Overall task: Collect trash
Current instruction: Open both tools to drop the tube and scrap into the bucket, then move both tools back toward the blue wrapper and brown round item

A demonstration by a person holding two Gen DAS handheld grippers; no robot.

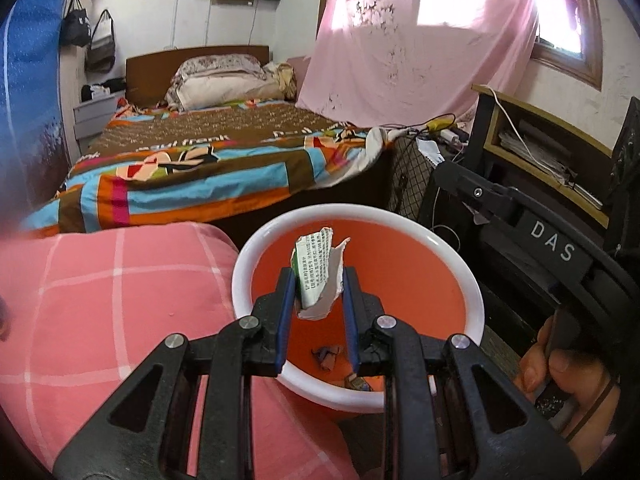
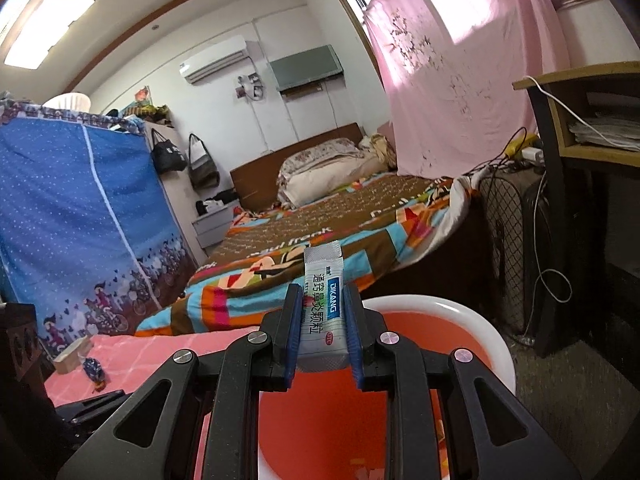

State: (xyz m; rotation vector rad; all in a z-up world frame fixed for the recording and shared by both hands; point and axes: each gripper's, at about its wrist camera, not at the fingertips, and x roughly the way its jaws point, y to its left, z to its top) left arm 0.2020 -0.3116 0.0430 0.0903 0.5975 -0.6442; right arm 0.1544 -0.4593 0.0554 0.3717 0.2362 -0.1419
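1. My left gripper point(image 1: 318, 286) is nearly closed on a torn scrap of printed paper point(image 1: 318, 276). Both blue pads press its sides, and most of the scrap sticks up and forward past the tips.
2. My right gripper point(image 2: 322, 320) is clamped just as narrowly on a small medicine sachet point(image 2: 325, 300), which stands upright between the pads with its top end clear above them.
3. Both pieces of trash hang over the red bin with the white rim point(image 1: 256, 248). The bin stands beside the pink checked cover point(image 1: 120, 280) and in front of the bed point(image 1: 208, 160).
4. A few dark bits of rubbish point(image 1: 326, 356) already lie at the bottom of the bin, so I judge the collecting is part done.
5. The step in hand, as I read it, is the drop: both loads are carried and sit above the opening.
6. The next move calls for spreading each pair of jaws enough for the paper and the sachet to fall free. I would tip the fingers down a little first, since the right gripper points almost level and the sachet sits near the bin's near edge.
7. The paper is light and creased; it may cling to a pad, so a wide release is safer.
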